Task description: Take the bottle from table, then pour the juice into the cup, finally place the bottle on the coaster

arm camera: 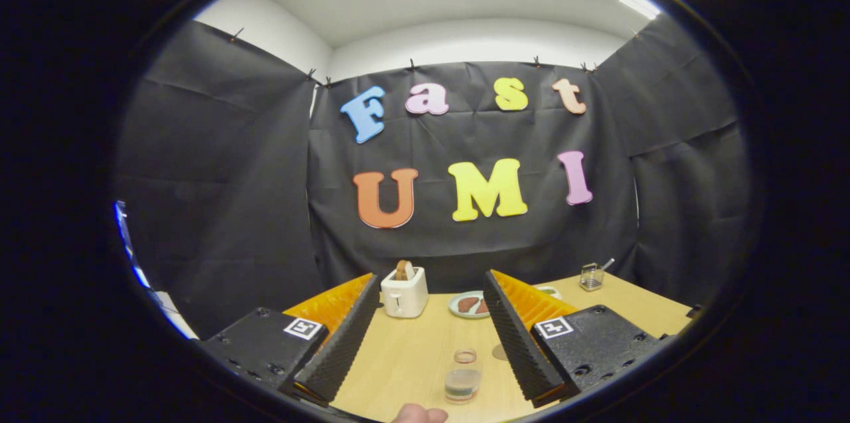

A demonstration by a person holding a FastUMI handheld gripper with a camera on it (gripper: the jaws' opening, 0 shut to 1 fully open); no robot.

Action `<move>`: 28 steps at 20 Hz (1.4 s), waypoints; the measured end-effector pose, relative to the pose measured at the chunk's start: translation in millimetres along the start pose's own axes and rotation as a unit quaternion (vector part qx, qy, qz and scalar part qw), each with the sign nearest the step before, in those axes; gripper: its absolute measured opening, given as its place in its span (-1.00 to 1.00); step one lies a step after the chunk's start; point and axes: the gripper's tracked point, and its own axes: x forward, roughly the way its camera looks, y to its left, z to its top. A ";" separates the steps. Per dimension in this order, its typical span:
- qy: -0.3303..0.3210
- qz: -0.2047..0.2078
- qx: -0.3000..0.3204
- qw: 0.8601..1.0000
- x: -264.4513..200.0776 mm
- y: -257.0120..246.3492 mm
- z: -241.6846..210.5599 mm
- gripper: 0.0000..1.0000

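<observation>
My gripper (431, 278) is open above the near end of the wooden table (405, 356), with nothing between its fingers. Low between the fingers, close to me, stands a short clear vessel (463, 384) with a little dark liquid at its bottom; I cannot tell whether it is the bottle. Just beyond it is a smaller clear cup (465, 356). A round brownish coaster (499, 351) lies to the right of the cup, partly hidden by the right finger. A person's fingertip (418, 414) shows at the table's near edge.
A white toaster (404, 295) with a slice of bread in it stands at the far side of the table. A plate (458, 307) with food lies right of it. A small wire basket (591, 277) sits at the far right corner. Black cloth walls close in the booth.
</observation>
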 end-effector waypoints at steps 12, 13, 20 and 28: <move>0.047 0.001 0.001 0.999 -17.2 1.9 -43.7 1.00; 0.051 -0.002 0.000 0.999 -18.0 -0.9 -51.9 1.00; 0.105 -0.010 -0.022 0.994 -36.9 -10.5 -131.5 1.00; 0.179 -0.026 -0.062 0.982 -42.5 -23.4 -223.2 1.00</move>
